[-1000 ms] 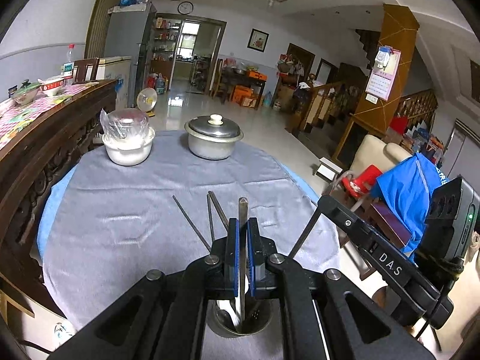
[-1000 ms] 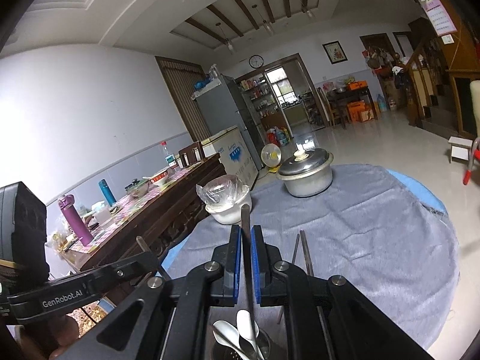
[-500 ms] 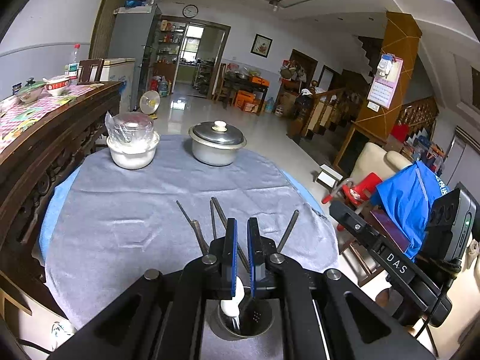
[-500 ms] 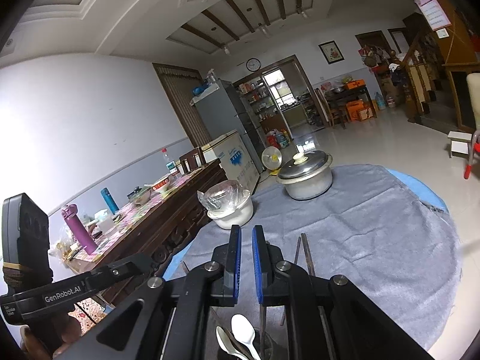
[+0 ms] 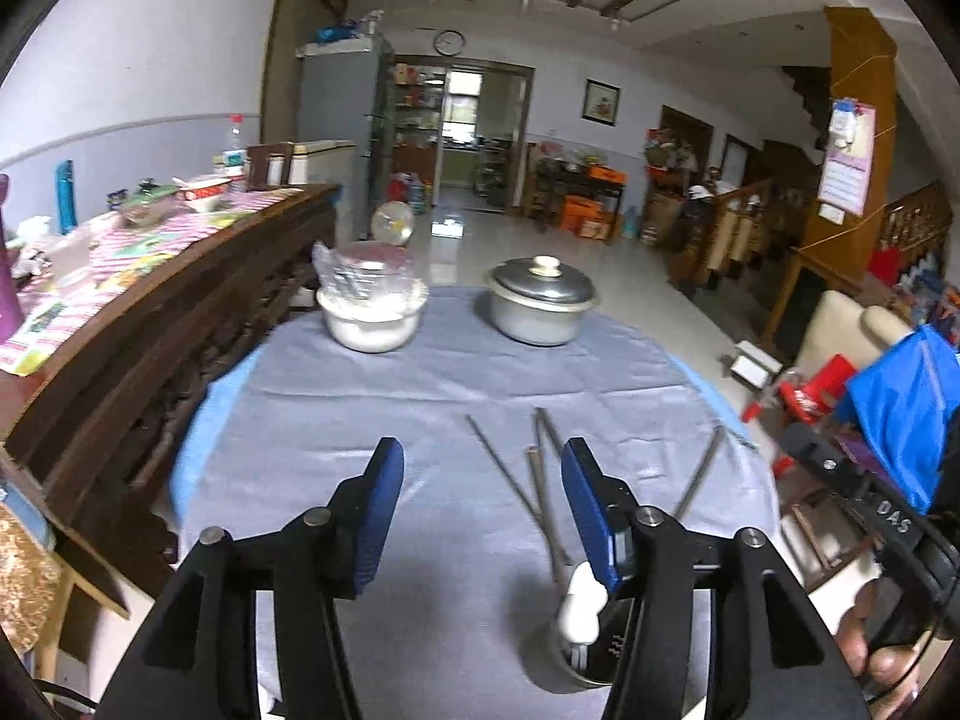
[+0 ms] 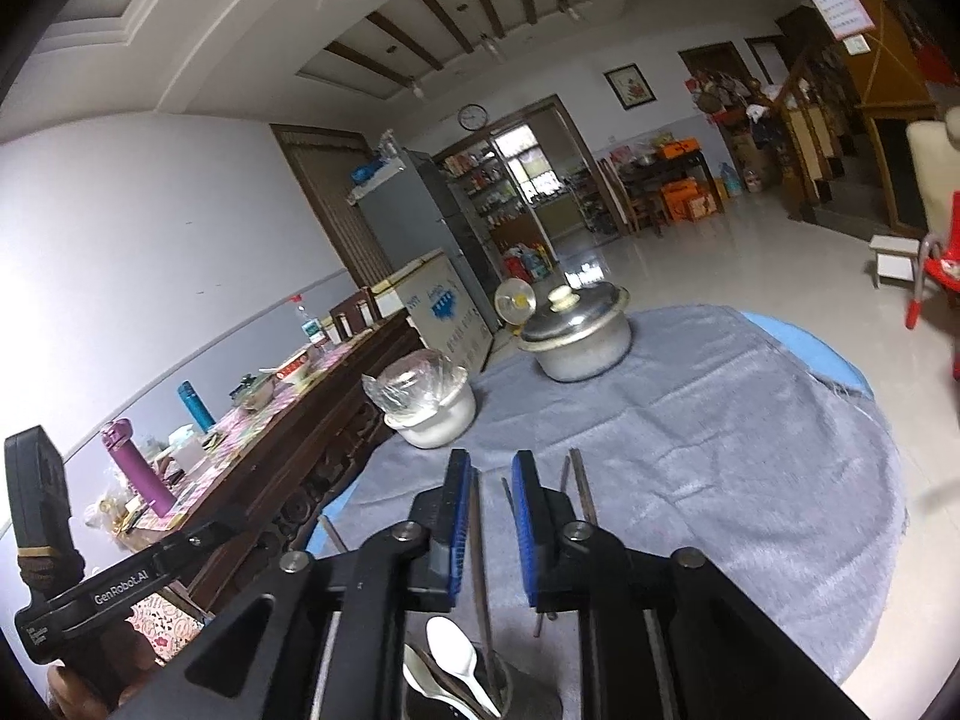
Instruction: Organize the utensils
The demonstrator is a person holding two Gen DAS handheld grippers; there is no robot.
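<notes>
- Left gripper (image 5: pixel 480 504) has its blue-padded jaws opening, nothing between them, so it looks done dropping a piece off
- Right gripper (image 6: pixel 489 516) jaws are opening too, a thin metal chopstick (image 6: pixel 480 564) standing between the pads
- Round metal utensil cup (image 5: pixel 570 654) sits right below, holding white plastic spoons (image 6: pixel 459 657)
- Loose metal chopsticks (image 5: pixel 543 480) lie on the grey tablecloth (image 5: pixel 372 414), probably next
</notes>
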